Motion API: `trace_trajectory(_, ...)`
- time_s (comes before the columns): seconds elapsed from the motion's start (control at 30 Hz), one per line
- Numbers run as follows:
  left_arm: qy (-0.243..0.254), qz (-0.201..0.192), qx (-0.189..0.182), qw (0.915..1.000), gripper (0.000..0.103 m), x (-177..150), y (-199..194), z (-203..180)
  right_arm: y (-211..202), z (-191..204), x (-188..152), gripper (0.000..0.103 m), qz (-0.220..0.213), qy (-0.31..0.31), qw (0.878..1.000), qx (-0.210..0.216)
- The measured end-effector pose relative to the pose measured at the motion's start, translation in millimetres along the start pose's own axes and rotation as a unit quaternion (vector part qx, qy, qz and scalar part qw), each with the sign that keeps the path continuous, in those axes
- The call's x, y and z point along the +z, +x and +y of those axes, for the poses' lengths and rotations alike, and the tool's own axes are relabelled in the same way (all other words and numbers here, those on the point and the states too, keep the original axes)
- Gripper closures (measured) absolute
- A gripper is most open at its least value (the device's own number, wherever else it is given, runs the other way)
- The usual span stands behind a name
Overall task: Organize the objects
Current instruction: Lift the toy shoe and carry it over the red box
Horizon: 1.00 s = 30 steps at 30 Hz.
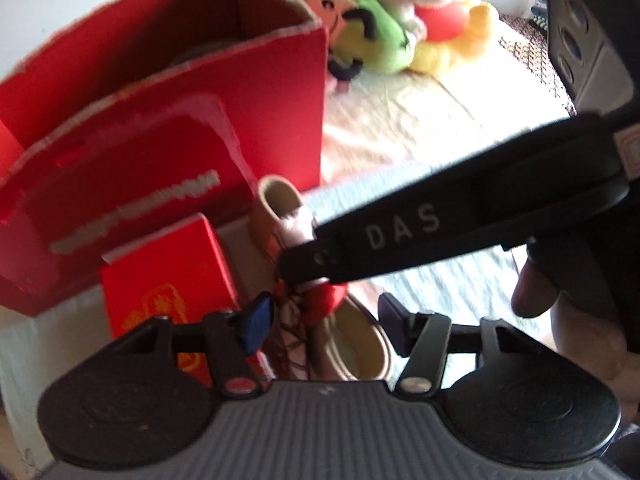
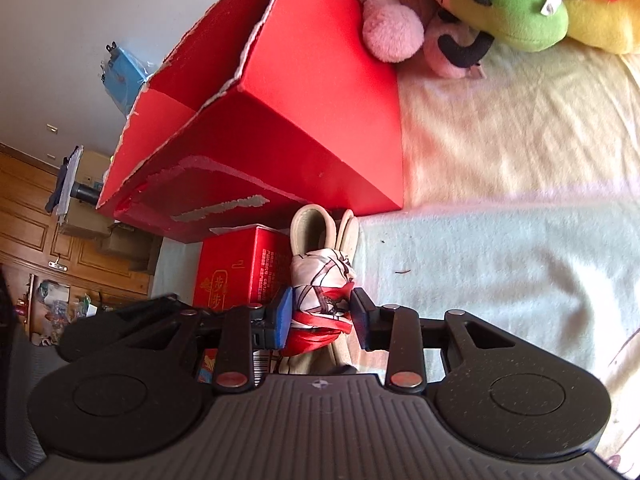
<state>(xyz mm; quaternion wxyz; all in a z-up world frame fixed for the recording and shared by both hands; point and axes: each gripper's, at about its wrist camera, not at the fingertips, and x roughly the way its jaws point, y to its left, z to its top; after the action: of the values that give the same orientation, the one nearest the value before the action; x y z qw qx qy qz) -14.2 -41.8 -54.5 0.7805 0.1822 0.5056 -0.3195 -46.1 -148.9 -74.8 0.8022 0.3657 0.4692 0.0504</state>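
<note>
The right gripper (image 2: 320, 316) has its jaws about half apart around a folded red-and-white cloth bundle (image 2: 324, 292); whether the pads press on it I cannot tell. The left gripper (image 1: 320, 320), also half open, straddles the same bundle with gaps on both sides and holds nothing.

The bundle could slip or unfold if the right grip is loose, and the two grippers, crossing closely, might knock each other.

Just beyond lies a beige shoe (image 2: 308, 232), with a small red box (image 2: 236, 268) to its left. Behind stands a big torn red box (image 2: 304, 120), crowding any forward move. Farthest off, plush toys (image 2: 480, 4) lie on the bedcover (image 2: 520, 140).
</note>
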Motion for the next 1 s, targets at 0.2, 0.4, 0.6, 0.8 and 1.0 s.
trace_trajectory(0.2,0.021,-0.007,0.015,0.9996,0.044,-2.0,5.4,-7.9,0.3,-5.9,-2.3,0.066,-0.002,0.027,1.0,0.003)
trace_trajectory(0.4,0.046,-0.008,0.037,0.9982,0.045,-3.0,14.3,-17.1,-4.2,-17.8,-8.0,0.071,-0.006,0.067,0.998,0.019)
trace_trajectory(0.6,0.054,-0.008,0.033,0.9979,0.052,-1.3,12.2,-19.8,-14.2,-20.5,-10.8,0.073,-0.007,0.08,0.997,0.017)
trace_trajectory(0.8,0.039,-0.002,0.002,0.9993,0.059,7.8,6.2,-16.5,-29.1,-28.7,-15.6,0.073,-0.015,0.099,0.995,0.008)
trace_trajectory(1.0,0.044,-0.013,-0.008,0.9989,0.06,18.3,-6.2,-26.8,-48.9,-25.6,-17.6,0.073,-0.039,0.104,0.994,0.001)
